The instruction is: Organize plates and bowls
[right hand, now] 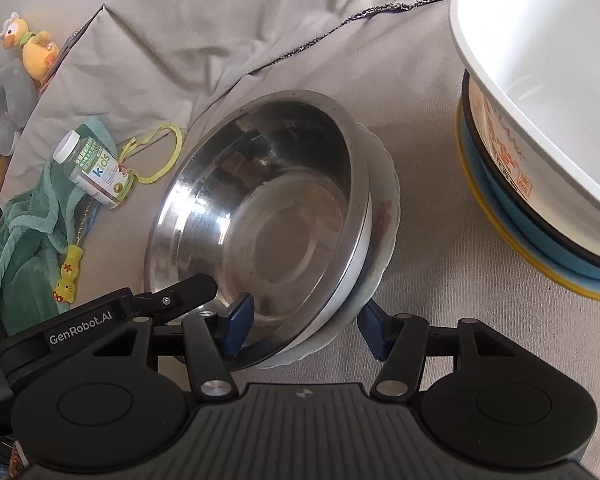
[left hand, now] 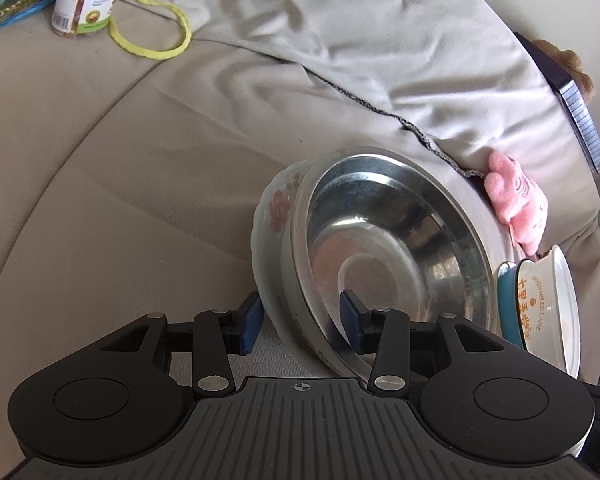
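A steel bowl [left hand: 396, 256] sits nested in a white floral plate [left hand: 276, 216] on a beige sofa. My left gripper [left hand: 302, 326] is open, its jaws straddling the near rims of bowl and plate, one finger inside the bowl and one outside the plate. In the right wrist view my right gripper [right hand: 306, 322] is open and straddles the rims of the same steel bowl [right hand: 260, 216] and floral plate [right hand: 384, 216] from the other side. A white printed bowl [right hand: 548, 92] sits stacked on a blue bowl [right hand: 540, 240] and yellow plate [right hand: 512, 240] at right.
A vitamin bottle [right hand: 94, 172], yellow cord [right hand: 164, 152], green towel [right hand: 24, 240] and plush toys [right hand: 28, 48] lie at left. A grey cushion [left hand: 340, 40] rises behind the bowl. A pink plush [left hand: 516, 204] and a dark notebook [left hand: 572, 100] lie at right.
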Demonstrator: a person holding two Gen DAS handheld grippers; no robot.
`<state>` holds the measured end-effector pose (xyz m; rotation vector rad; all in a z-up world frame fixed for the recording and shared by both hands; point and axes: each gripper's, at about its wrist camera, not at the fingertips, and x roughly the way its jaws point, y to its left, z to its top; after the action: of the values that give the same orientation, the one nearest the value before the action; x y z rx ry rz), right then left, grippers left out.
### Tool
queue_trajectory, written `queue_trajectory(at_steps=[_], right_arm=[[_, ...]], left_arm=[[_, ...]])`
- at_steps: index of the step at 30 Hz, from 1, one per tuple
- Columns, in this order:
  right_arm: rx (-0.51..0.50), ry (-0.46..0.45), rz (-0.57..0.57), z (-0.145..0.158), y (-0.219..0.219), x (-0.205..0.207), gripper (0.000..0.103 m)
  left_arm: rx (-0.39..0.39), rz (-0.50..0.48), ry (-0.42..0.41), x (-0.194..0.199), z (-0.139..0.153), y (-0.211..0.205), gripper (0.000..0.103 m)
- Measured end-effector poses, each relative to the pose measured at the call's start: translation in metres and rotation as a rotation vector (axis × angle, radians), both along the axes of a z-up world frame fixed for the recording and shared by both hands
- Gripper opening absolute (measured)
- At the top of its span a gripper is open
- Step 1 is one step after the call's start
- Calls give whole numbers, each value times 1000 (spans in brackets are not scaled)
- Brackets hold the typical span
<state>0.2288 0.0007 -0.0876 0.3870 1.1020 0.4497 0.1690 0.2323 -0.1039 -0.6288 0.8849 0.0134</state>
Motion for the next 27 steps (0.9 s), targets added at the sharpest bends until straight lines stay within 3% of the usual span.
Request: queue_trajectory(at_steps=[6,8,9,12,13,15,27], right_arm=[[-31,-42,17,13,-4,-10,59],[-41,-62,17,22,-6,-16,59],[-39,-77,21,27,-8,-20,59],[-39,-119,28,40,-8,-29,57],[-42,-127,43,42,-6,-30,46],[-46,-110,70,41,-2,-28,40],[-31,-127,79,37,2,-18,38]], left_arm=[[-2,12,-30,-17,9,3,43],[-7,11,-49,-22,16,2,29],[-11,10,-56,-24,20,1,26],[1,5,-57,-26,28,-2,26],[3,7,-54,-25,28,-3,26],[-10,22,-55,-24,28,-1,26],[-28,25,-61,-16,26,1,26]])
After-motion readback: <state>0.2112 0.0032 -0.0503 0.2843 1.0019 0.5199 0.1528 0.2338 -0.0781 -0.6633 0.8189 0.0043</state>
